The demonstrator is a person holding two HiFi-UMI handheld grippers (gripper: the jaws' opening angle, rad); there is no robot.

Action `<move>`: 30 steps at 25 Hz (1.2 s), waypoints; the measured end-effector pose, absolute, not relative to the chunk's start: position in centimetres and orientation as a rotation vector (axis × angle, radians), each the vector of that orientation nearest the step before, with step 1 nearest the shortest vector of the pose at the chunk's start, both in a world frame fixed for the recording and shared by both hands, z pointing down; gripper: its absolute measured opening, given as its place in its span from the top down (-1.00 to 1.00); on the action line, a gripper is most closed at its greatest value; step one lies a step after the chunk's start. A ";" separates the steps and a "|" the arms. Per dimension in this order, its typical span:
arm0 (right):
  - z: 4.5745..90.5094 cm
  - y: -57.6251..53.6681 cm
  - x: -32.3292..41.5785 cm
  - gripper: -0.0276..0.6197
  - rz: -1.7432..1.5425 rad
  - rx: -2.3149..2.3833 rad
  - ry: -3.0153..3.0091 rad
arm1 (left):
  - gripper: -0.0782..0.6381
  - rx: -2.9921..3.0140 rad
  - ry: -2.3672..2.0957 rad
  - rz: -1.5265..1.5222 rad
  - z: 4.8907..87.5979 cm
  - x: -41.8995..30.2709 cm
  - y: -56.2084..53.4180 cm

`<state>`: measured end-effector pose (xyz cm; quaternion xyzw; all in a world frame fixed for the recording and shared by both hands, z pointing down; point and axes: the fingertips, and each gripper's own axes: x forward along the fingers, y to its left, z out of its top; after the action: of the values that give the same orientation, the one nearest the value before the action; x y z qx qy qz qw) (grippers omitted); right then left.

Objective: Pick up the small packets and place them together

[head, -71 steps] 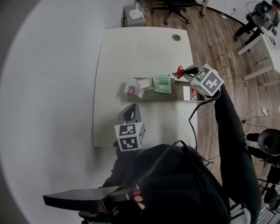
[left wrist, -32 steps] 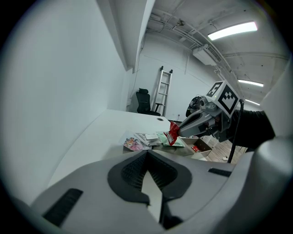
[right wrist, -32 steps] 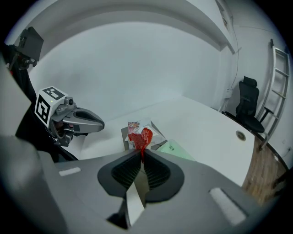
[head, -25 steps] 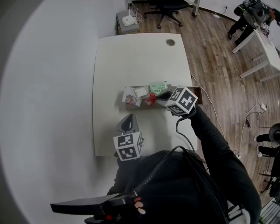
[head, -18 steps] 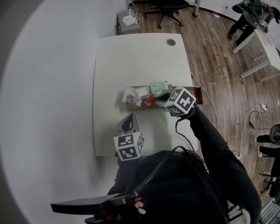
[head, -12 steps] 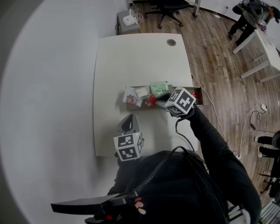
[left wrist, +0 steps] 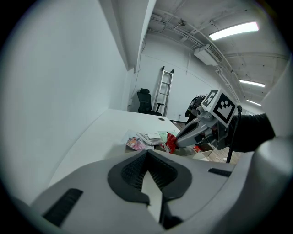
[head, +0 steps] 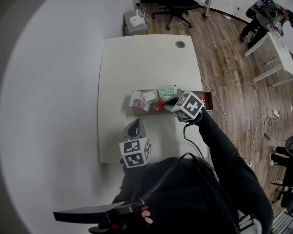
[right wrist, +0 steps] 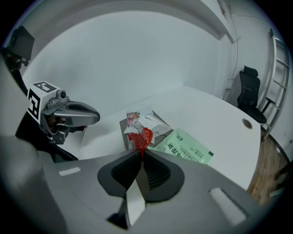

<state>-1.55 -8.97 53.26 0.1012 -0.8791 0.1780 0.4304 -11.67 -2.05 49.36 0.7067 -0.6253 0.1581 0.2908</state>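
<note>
My right gripper (head: pixel 165 105) is shut on a small red packet (head: pixel 158 104) and holds it just over the left part of a flat brown cardboard tray (head: pixel 147 111). The red packet (right wrist: pixel 140 138) hangs pinched by its edge between the jaws. Past it lie a green packet (right wrist: pixel 187 147), a white packet (right wrist: pixel 154 124) and a colourful packet (right wrist: pixel 132 118), close together. My left gripper (head: pixel 134 125) hovers nearer the table's front edge, shut with nothing in it. From there the red packet (left wrist: pixel 170 141) shows in the right gripper's tip.
The white table (head: pixel 146 59) has a round cable hole (head: pixel 180 44) at the back. The tray's right end holds another red item (head: pixel 203 98). An office chair (head: pixel 176 5) and a small stand (head: pixel 135 20) sit behind the table; a person (head: pixel 263 16) is far right.
The right gripper has carried the red packet from the tray's right end leftward and down to the other packets. Over the last second it has hardly shifted. The left gripper has stayed put.
</note>
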 end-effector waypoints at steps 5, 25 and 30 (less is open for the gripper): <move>53.4 -9.2 -1.6 0.84 0.433 0.276 -2.176 | 0.78 1.885 -1.670 0.421 49.4 -11.8 -2.0; 53.2 -9.4 -1.4 0.76 0.407 0.316 -2.165 | 0.79 1.886 -1.669 0.411 49.5 -12.0 -2.0; 52.9 -9.6 -1.4 0.75 0.381 0.326 -2.168 | 0.79 1.888 -1.670 0.412 49.4 -12.0 -2.1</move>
<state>-1.40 -9.59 52.87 0.1315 -0.8737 0.1536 0.4424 -11.99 -2.05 49.35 0.7076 -0.6259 0.1544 0.2893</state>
